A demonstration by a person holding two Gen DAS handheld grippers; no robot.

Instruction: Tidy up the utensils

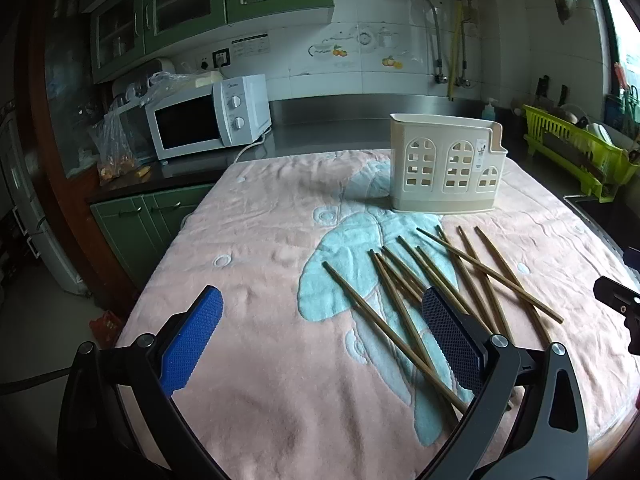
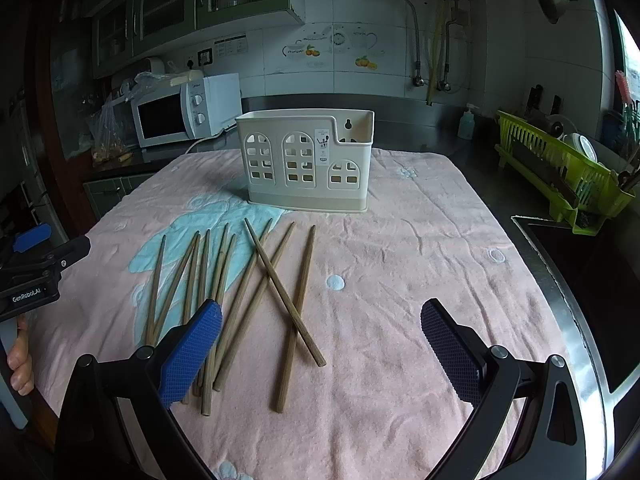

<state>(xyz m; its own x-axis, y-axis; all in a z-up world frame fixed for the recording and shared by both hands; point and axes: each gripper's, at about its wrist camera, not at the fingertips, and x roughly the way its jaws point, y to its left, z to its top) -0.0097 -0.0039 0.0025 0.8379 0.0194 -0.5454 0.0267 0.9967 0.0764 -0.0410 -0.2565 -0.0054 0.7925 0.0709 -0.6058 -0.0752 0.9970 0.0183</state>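
Hiding chopstick ends: left claw

Left gripper: fingers spread wide apart with nothing between the blue textured pads, held low and tilted slightly downward; in the right wrist view its black body shows at the left edge, with the person's fingers wrapped around its handle. Right gripper: likewise spread wide, pads bare and gripping nothing, held low and angled forward and down. In the left wrist view only a small black part of it shows at the right edge, so the two grippers sit side by side, apart from each other.
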